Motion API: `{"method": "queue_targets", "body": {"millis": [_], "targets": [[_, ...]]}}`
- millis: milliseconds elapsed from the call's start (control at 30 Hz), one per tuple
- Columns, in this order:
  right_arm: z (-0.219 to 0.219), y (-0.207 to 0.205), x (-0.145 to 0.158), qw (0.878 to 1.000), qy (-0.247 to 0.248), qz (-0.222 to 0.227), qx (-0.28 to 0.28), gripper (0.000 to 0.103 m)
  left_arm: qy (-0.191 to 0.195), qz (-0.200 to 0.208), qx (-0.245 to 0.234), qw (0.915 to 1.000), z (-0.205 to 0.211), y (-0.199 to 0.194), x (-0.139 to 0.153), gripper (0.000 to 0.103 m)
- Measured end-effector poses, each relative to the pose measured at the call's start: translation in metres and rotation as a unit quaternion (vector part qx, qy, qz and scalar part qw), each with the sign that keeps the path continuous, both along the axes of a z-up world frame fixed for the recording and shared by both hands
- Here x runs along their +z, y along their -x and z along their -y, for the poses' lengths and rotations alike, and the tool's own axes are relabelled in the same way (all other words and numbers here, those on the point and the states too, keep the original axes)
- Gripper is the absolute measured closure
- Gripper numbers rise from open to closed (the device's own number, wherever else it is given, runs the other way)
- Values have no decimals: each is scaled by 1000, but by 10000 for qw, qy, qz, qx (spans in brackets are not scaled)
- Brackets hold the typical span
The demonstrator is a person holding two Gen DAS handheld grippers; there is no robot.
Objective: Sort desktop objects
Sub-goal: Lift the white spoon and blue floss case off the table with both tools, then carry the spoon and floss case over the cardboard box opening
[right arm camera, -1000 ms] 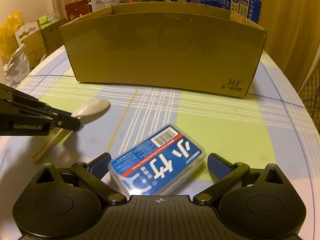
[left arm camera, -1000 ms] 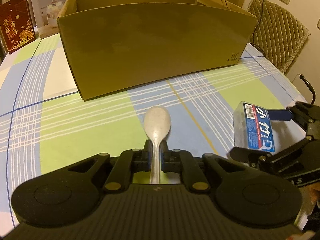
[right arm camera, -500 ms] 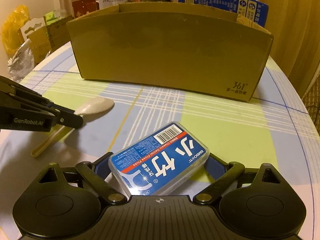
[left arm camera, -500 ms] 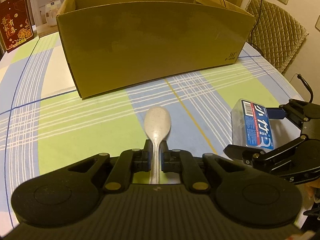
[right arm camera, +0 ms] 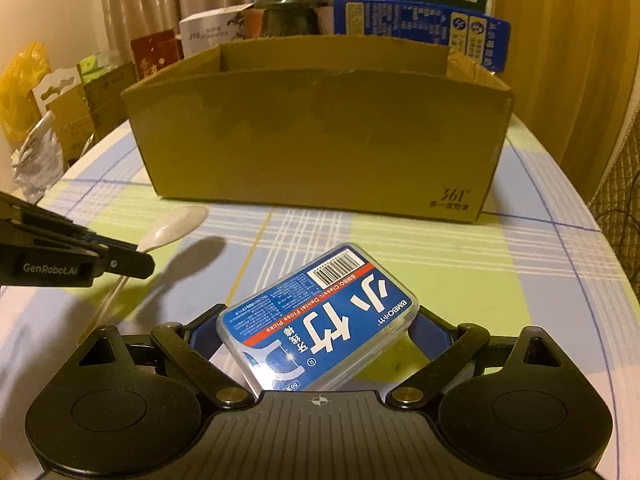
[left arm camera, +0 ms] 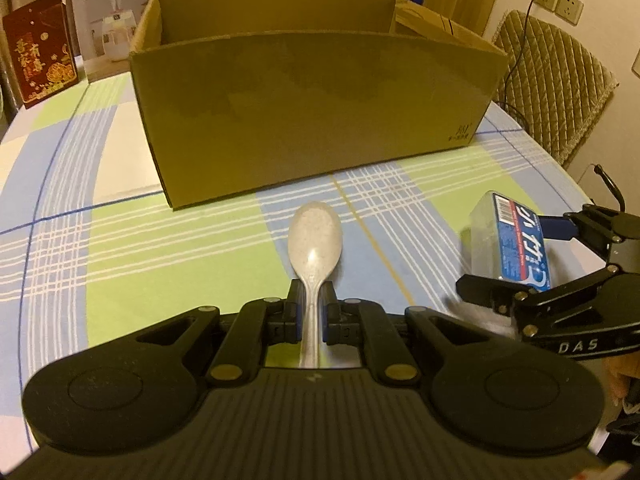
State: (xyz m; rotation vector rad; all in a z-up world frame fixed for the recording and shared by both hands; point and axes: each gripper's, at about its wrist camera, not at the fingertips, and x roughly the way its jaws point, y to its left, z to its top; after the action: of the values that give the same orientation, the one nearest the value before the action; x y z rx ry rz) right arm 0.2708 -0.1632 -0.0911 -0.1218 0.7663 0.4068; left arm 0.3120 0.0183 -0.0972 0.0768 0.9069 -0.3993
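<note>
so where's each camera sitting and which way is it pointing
Left wrist: on the left gripper, looking forward and down over the checked tablecloth at the cardboard box; its own fingers are shut on the spoon, and the right gripper shows at the right edge.
Right wrist: on the right gripper, facing the same box; its own fingers grip the floss pick case, and the left gripper shows at the left edge.
Shared: box, spoon, case, tablecloth, and each other's gripper.

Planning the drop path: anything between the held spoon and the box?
Nothing on the cloth between the spoon and the box. Only the box's near wall faces it, so it must go over the rim.
</note>
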Motion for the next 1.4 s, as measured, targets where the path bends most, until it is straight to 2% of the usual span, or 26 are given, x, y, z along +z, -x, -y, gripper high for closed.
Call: {"method": "queue_targets", "body": {"millis": [200,433,700,1067,1400], "targets": [[8,10,10,9999,-92,50,-124,11,-54,149,57,9999,4,9,9,98],[21,23,21,9996,-149,49,-233,11,100,270,37,9996,16,26,22,98],[34,39,45,9992,-192,204,-292,11,303,324,349,9984,21,48,43,98],[49,62,79,9979,-383,388,-340,11,496,488,874,9937,24,82,87,98],[61,74,101,9969,-455,505,-398,11,589,602,1005,9914,33,105,111,98]]}}
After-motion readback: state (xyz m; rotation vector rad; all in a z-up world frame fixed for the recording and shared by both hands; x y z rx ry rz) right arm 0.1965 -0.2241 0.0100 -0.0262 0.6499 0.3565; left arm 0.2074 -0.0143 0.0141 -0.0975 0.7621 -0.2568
